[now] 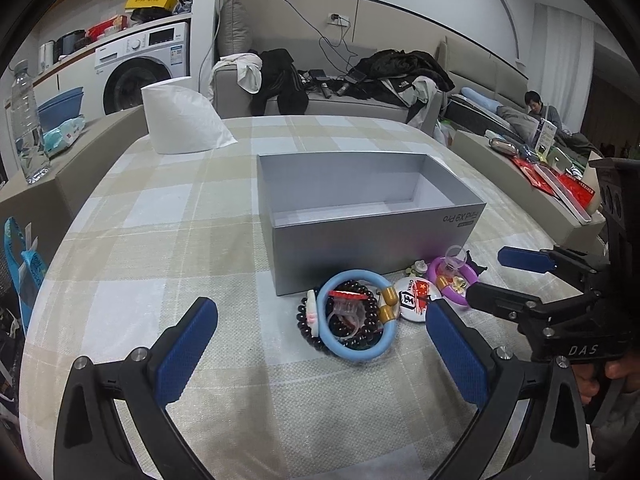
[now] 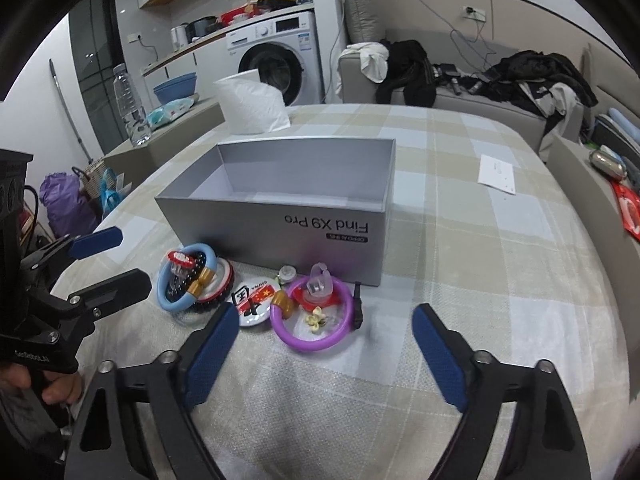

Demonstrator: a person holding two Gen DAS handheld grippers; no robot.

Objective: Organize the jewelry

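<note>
On the checked tablecloth, grey box sits open-top, mid-surface, long axis running across both views; printed long side faces the grippers, lettering upside down. Jewelry is piled on the cloth right against that near wall. Blue bangle lies flat around dark bead bracelet, by the box's left near corner. Round badge beside it, then purple bangle flat, small flower piece inside its ring. Small black charm lies just right of the purple bangle, long axis pointing toward the box wall.

Left gripper: jaws apart, nothing between pads, blue bangle ahead of it. Right gripper: jaws apart, nothing gripped, purple bangle just ahead between the fingers.
</note>
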